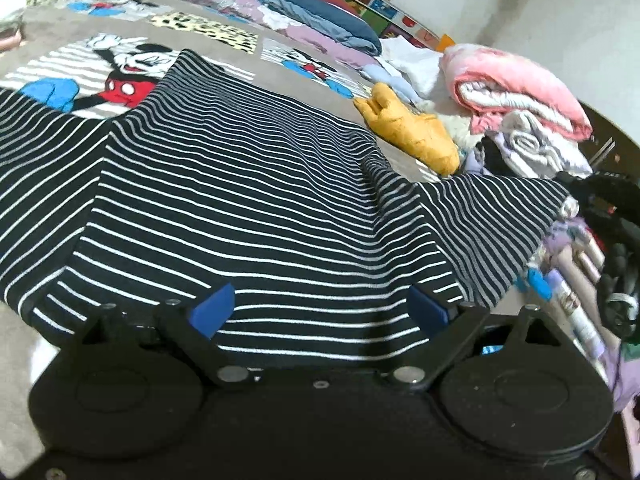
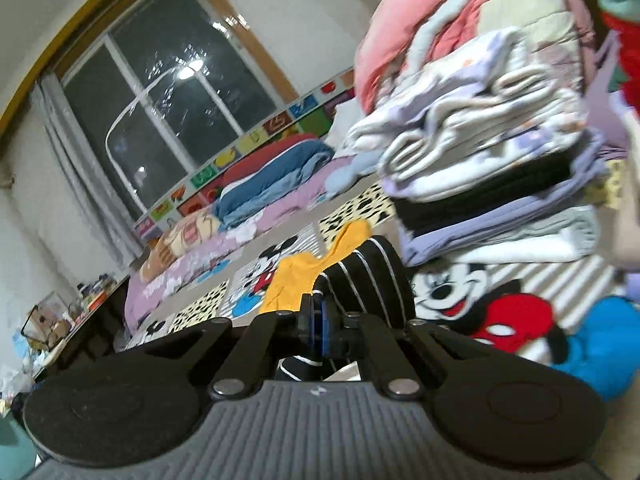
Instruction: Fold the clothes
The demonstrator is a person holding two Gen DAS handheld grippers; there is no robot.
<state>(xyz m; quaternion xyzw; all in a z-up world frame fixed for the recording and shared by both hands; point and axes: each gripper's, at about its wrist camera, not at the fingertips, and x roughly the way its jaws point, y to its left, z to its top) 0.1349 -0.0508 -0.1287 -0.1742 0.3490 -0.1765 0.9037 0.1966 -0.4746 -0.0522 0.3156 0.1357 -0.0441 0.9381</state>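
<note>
Two grippers are on the job, and I read them differently. My left gripper (image 1: 318, 312) has its blue pads spread wide, resting at the near hem of the black knit top with thin white stripes (image 1: 248, 184), which lies mostly flat on the cartoon-mouse printed bedspread (image 1: 48, 40). My right gripper (image 2: 318, 322) is pressed together, pinching a bunched end of that striped cloth, likely a sleeve, beside the crumpled mustard-yellow garment (image 2: 294, 280). I judge a sleeve fold is in hand; next I would carry the pinched end inward over the body, keeping it taut. A stack of folded laundry (image 2: 492, 168) stands near.
</note>
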